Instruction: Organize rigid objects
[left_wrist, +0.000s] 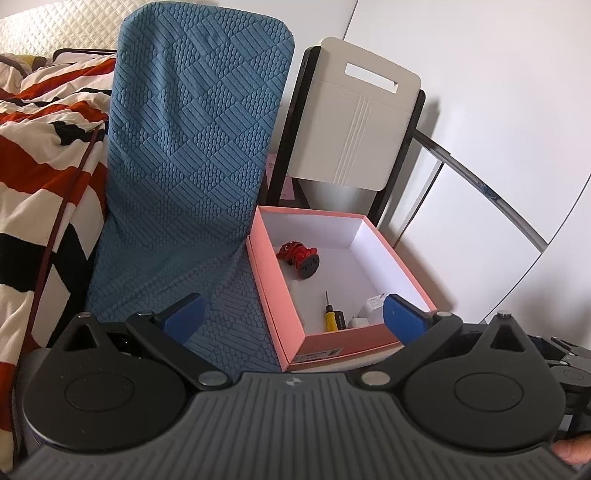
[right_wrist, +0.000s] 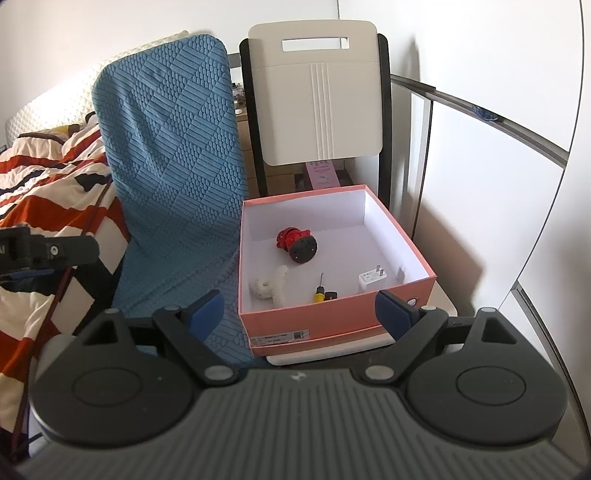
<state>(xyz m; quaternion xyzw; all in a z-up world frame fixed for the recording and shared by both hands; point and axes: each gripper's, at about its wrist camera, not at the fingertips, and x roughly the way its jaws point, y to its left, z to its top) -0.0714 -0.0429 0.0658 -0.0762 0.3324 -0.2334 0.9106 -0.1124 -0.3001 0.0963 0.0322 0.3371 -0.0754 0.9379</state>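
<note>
A pink box (left_wrist: 334, 336) (right_wrist: 332, 314) with a white inside stands open on a white stool seat. In it lie a red figure on a black round base (left_wrist: 300, 256) (right_wrist: 297, 242), a yellow screwdriver (left_wrist: 330, 314) (right_wrist: 319, 291), a white charger plug (left_wrist: 369, 308) (right_wrist: 373, 278) and a white fuzzy clip (right_wrist: 271, 286). My left gripper (left_wrist: 293, 317) is open and empty, just short of the box's near wall. My right gripper (right_wrist: 299, 314) is open and empty in front of the box. Part of the left gripper shows at the right wrist view's left edge (right_wrist: 44, 251).
A blue textured mat (left_wrist: 195, 147) (right_wrist: 173, 147) leans upright left of the box. A folding chair with a white back (left_wrist: 354, 122) (right_wrist: 317, 92) stands behind it. A striped red, black and white blanket (left_wrist: 44, 166) (right_wrist: 48, 177) lies at the left. White cabinet doors (right_wrist: 498, 184) are at the right.
</note>
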